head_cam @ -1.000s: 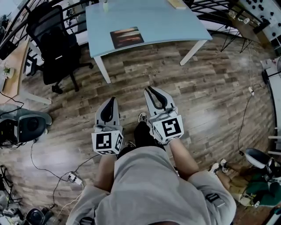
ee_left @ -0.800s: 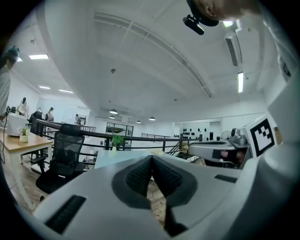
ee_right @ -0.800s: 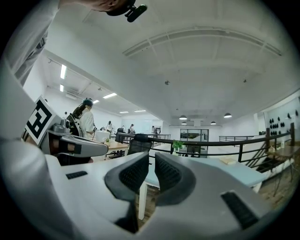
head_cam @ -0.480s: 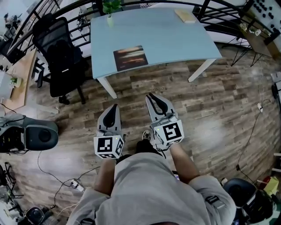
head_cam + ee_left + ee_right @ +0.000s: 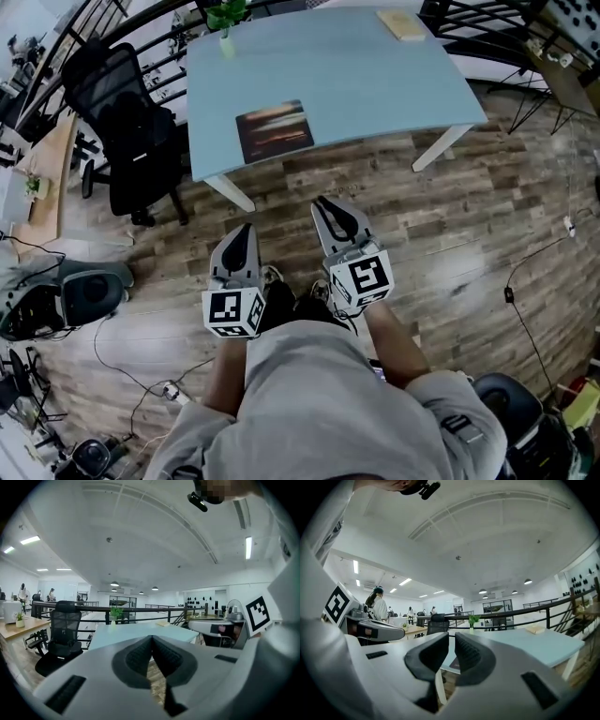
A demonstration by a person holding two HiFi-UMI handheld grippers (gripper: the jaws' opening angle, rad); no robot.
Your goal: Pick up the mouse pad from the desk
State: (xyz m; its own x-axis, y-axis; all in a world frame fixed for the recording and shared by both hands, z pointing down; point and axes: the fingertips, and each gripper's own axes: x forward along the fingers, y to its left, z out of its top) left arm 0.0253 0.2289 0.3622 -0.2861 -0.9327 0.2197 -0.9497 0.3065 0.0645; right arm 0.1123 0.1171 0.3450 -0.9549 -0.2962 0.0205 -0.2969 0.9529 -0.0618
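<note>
I am looking down from the head view at a pale blue, smooth-topped desk (image 5: 375,66) with white legs, standing on wood-plank flooring (image 5: 469,234). The mouse pad (image 5: 274,130) is a thin, flat, dark rectangle with a blurred orange streak, lying near the desk's front left edge. Both grippers are held low over the floor, well short of the desk. The left gripper (image 5: 245,229) has its ribbed black pads pressed together at the tip, holding nothing. The right gripper (image 5: 322,202) has its curved jaws only a thin slit apart, also empty. A black mesh office chair (image 5: 127,122) stands left of the desk, and a small green plant (image 5: 225,19) sits at its far corner.
</note>
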